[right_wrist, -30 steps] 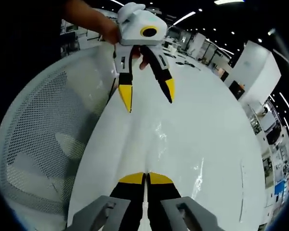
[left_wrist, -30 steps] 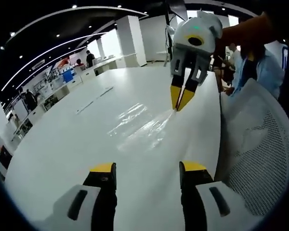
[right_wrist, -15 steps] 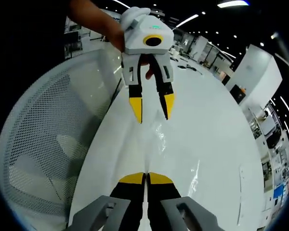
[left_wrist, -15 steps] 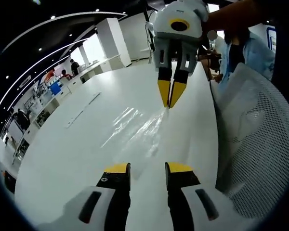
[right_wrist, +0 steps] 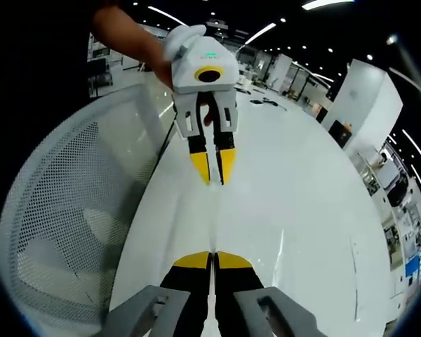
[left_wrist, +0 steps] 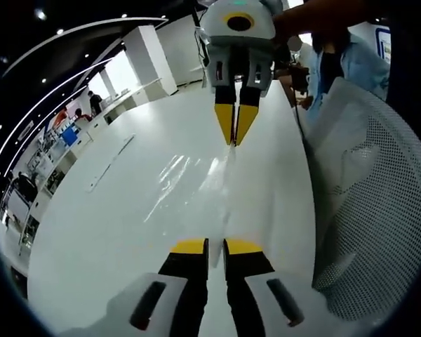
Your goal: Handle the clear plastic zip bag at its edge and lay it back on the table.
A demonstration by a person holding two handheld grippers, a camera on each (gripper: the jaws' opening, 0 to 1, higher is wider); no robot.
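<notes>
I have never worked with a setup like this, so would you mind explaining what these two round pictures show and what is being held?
There is no robot here. A person holds a handheld gripper in each hand, each with two yellow-tipped jaws and a fisheye camera that looks forward along them.

In the left gripper view, the left gripper rises from the bottom, and the one facing it from above is the right gripper. The right gripper view looks the opposite way: the right gripper is at the bottom and the left gripper comes from above, held by a hand.

Between them stretches a clear plastic zip bag, visible mostly as glare, above a white table. Both grippers look shut on opposite edges of the bag. A white mesh chair stands beside the table.
</notes>
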